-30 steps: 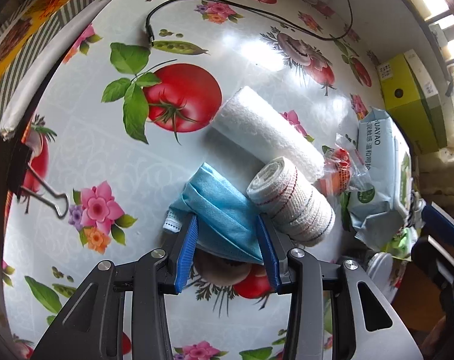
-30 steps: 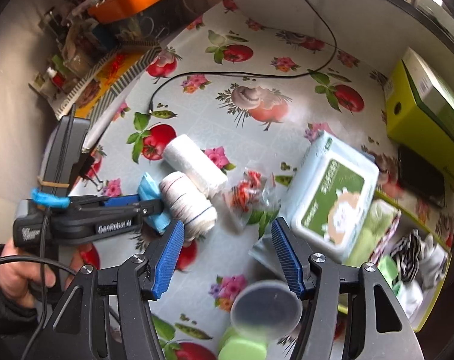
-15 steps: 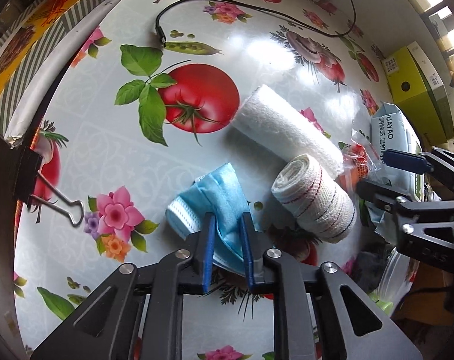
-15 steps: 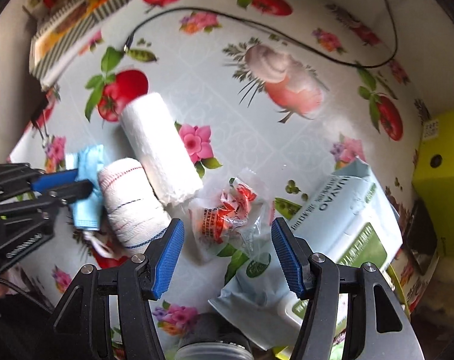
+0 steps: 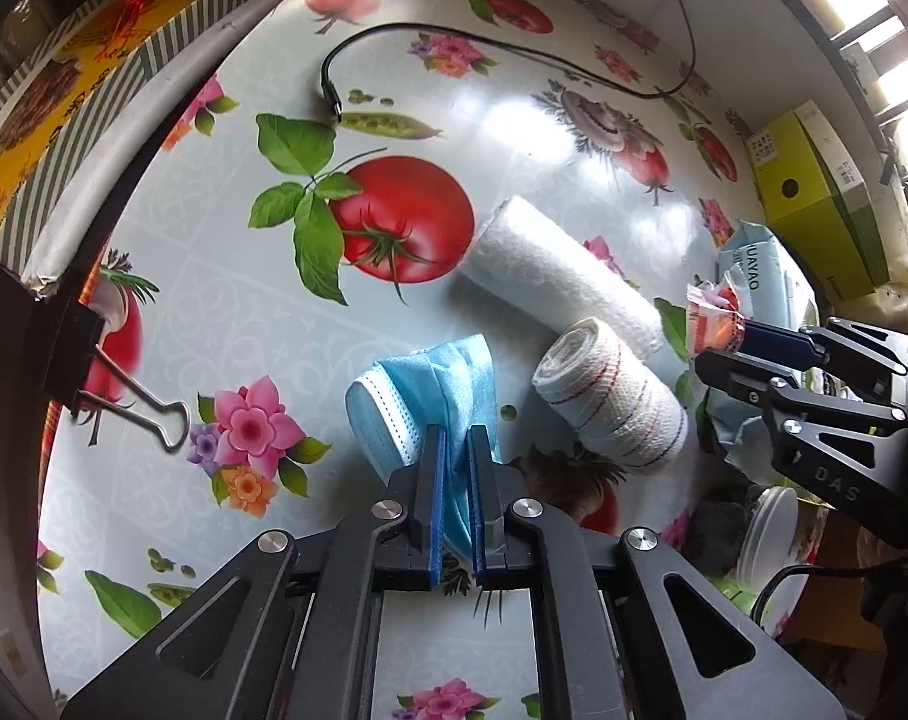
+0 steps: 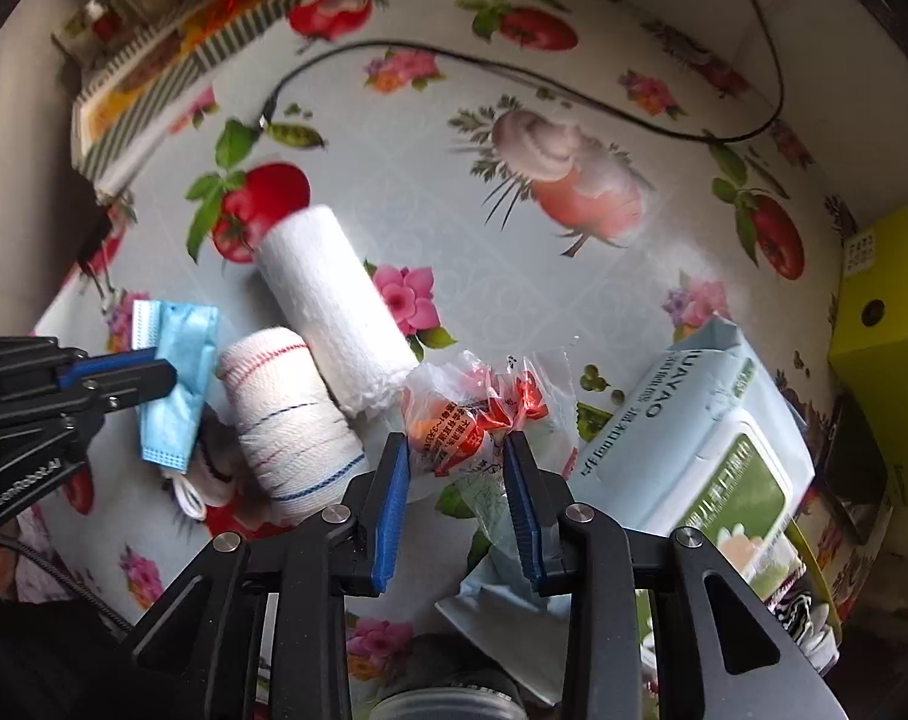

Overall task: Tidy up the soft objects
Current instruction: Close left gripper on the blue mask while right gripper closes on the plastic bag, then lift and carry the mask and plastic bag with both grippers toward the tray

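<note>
Closed since a second ago: left gripper [image 5: 455, 450] now clamped on the blue face mask [image 5: 429, 384], which was only straddled between wide pads then. Moved in meanwhile: right gripper [image 6: 457, 450], from hovering high over the clutter to bracketing the red snack packet [image 6: 472, 414], pads either side and close against the crinkled film, but not visibly pinching; best called unclenched.

Straight ahead of the left tool: mask bunched between the pads, its pleated edge fanning forward on the tablecloth [image 5: 225, 312]. Ahead and to its right: striped bandage roll [image 5: 613, 402], touching the white gauze roll [image 5: 559, 282] beyond it. To the right of the right tool: wipes pack [image 6: 712, 438], just beside the packet.

Step in hand, by judgement: picking up, one soft item per tool. Next calls for squeezing the right pads fully onto the packet, then lifting both clear without dragging the bandage roll. Thin film may slip; mask loops may snag.
</note>
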{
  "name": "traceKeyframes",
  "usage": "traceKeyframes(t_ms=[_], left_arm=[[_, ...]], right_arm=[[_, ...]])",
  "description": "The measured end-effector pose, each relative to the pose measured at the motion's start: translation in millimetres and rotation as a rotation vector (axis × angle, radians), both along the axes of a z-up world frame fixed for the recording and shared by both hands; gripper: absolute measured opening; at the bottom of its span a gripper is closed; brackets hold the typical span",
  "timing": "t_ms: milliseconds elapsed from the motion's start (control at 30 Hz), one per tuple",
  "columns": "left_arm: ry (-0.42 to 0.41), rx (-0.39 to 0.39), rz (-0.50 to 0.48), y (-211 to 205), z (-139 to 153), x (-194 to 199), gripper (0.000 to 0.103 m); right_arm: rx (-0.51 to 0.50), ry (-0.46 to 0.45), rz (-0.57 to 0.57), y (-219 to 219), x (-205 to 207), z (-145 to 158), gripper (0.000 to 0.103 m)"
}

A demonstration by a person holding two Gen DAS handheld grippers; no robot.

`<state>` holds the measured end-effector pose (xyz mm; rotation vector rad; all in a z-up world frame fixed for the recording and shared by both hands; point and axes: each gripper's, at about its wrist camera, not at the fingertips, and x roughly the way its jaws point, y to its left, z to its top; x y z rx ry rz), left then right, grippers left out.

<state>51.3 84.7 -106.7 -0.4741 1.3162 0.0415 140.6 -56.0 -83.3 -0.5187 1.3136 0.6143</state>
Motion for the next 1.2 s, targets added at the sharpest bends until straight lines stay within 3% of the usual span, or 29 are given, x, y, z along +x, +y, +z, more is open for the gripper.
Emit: traceKeyframes(t_ms=[367, 667, 1200], left_arm=[[-0.074, 0.062, -0.034, -11.1, 43.4, -5.4, 0.006], [-0.146, 0.101, -0.101, -39.5, 77.6, 0.3, 0.006], [-0.212, 0.122, -0.238, -97.2, 108.2, -1.4, 0.006]], right_arm=[[0.166, -0.05, -0.08, -24.2, -31.8, 60.3, 0.03], [0.242, -0.103, -0.16, -57.3, -56.1, 94.1, 0.03], [0.316, -0.145, -0.324, -127.9, -89.8, 116.7, 0.03]])
